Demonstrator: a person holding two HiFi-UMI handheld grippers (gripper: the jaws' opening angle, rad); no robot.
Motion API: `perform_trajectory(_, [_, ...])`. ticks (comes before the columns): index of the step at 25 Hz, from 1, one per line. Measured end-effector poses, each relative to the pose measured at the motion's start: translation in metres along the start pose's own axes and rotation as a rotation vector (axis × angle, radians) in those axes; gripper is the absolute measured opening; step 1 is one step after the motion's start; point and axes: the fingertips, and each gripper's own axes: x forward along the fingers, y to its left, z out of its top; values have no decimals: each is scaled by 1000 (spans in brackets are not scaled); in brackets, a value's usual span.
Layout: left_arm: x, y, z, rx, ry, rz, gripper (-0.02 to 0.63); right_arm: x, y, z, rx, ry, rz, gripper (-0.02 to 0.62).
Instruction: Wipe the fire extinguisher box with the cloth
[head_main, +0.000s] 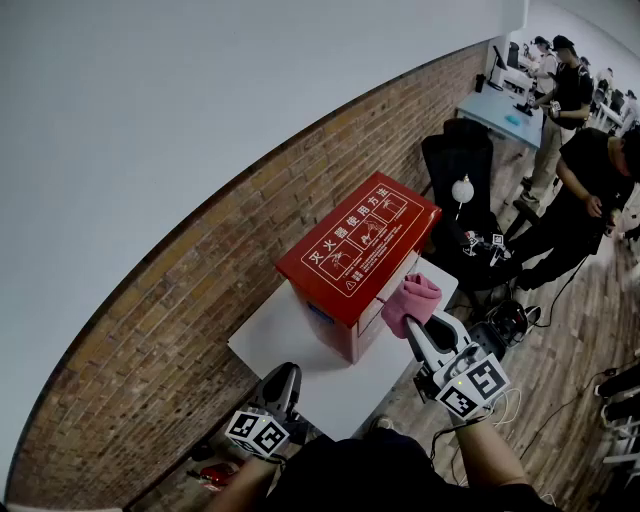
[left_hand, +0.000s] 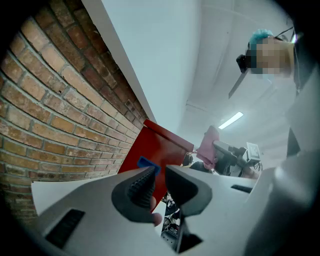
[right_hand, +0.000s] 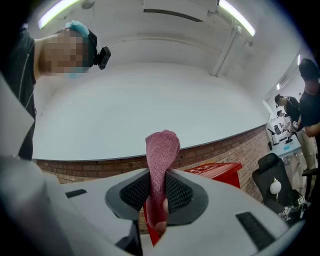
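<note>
Brickwork below a pale painted wall (head_main: 150, 150) backs a small white bench (head_main: 290, 350), where the red flat-lidded fire extinguisher box (head_main: 355, 250) stands close to the wall. Its lid carries white Chinese characters, seemingly 灭火器使用方法, above a row of white pictogram panels. The right tool (head_main: 413, 325) is clamped on a pink knitted cloth (head_main: 412, 298). The bunched end sticks out past the tips beside the box's near corner, apparently ready to be drawn over it. Whether it touches yet I cannot tell. The left tool (head_main: 287, 375) hovers over the bench's near edge, jaws narrowly apart and empty, probably kept clear.
</note>
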Motion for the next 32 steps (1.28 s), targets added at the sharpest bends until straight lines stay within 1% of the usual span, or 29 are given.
perform_trajectory(3, [-3,0,-1,7,4,-7,78,6,2,5,-17,5,-2,89])
perform_trajectory(6, [-7,4,1,7,2,-1,78,15,7,15,-19,4,18,89])
perform_trajectory(12, [-13,14,4,-1,-13,18,78,44,34,36,-25,-12,130,89])
perform_trajectory(17, [-17,18,5,-6,-19,33,78,68,58,32,-19,-8,195,89])
perform_trajectory(22, [-22,26,6,-10,-27,56,78,83,72,15,1,7,249,89])
perform_trajectory(25, [-26,32,3,-15,-26,75,78,91,65,-1,43,35,243,89])
perform_trajectory(28, [-28,36,1,-19,-25,91,78,94,49,-12,70,62,202,89])
perform_trajectory(30, [-29,39,0,-20,-25,100,78,95,39,-17,37,79,162,89])
perform_trajectory(32, [-29,42,-1,-22,-24,109,78,95,30,-21,-45,97,119,89])
